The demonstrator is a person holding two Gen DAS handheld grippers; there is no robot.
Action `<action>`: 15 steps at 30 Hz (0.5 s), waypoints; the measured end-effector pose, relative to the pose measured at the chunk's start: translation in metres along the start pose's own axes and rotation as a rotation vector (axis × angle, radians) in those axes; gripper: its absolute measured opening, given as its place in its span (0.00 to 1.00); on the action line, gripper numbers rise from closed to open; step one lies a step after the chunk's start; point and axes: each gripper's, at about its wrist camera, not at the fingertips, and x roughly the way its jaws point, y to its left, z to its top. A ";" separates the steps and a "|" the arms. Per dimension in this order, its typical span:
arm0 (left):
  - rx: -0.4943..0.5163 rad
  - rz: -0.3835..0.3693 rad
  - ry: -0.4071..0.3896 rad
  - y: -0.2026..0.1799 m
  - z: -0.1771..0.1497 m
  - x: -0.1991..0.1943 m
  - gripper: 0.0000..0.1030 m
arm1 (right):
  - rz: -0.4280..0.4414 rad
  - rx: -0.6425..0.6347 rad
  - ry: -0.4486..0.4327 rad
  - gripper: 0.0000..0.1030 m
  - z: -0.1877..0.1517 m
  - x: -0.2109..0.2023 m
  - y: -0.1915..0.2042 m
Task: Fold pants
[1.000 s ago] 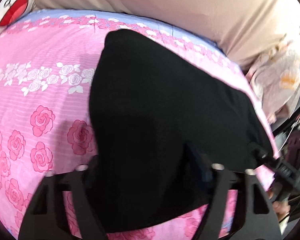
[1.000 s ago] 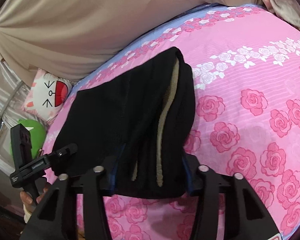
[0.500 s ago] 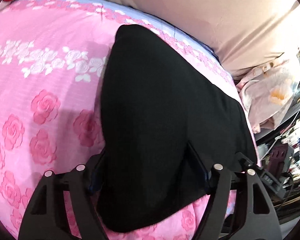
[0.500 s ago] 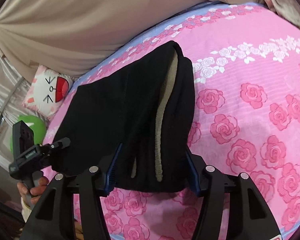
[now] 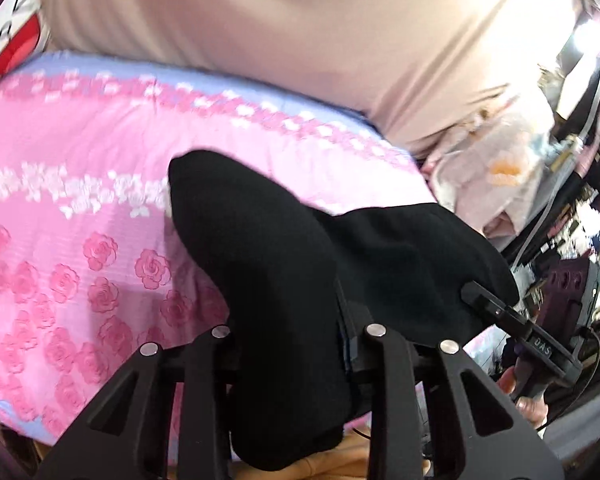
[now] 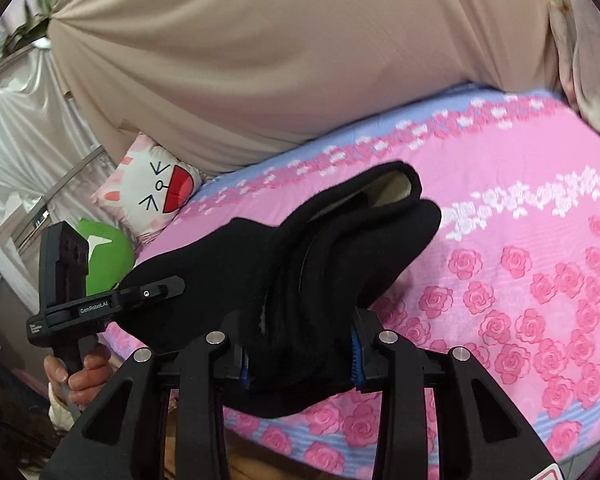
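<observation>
The black pants [image 5: 260, 248], folded and with a pale lining showing at one end [image 6: 392, 188], hang lifted above the pink rose bedsheet [image 5: 80, 184]. My left gripper [image 5: 296, 320] has its jaws closing on one near corner, the cloth bunched and pinched between them. My right gripper [image 6: 300, 344] is closing on the other near corner, its blue pads [image 6: 355, 356] pressing the fabric. Each gripper shows in the other's view: the left gripper [image 6: 152, 292] at the left, the right gripper [image 5: 484, 300] at the right. The far end of the pants still trails toward the sheet.
A beige drape [image 6: 260, 60] rises behind the bed. A cat-face pillow [image 6: 152, 192] and a green cushion [image 6: 108, 256] lie at the bed's left end. Pale clothes [image 5: 492, 184] and clutter sit beyond its right end. A hand [image 6: 80, 376] holds the left gripper's handle.
The pants lay flat on the sheet with both grippers' jaws wide around their near edge. Both jaws have narrowed onto the cloth and risen, lifting and bunching the near end.
</observation>
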 end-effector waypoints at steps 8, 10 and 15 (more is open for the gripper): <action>0.157 -0.009 -0.182 -0.045 0.019 -0.069 0.27 | 0.036 -0.105 -0.150 0.33 0.024 -0.056 0.043; 0.198 -0.009 -0.242 -0.055 0.032 -0.083 0.27 | 0.045 -0.130 -0.200 0.33 0.037 -0.066 0.050; 0.261 0.012 -0.361 -0.071 0.072 -0.100 0.27 | 0.063 -0.200 -0.308 0.33 0.080 -0.076 0.066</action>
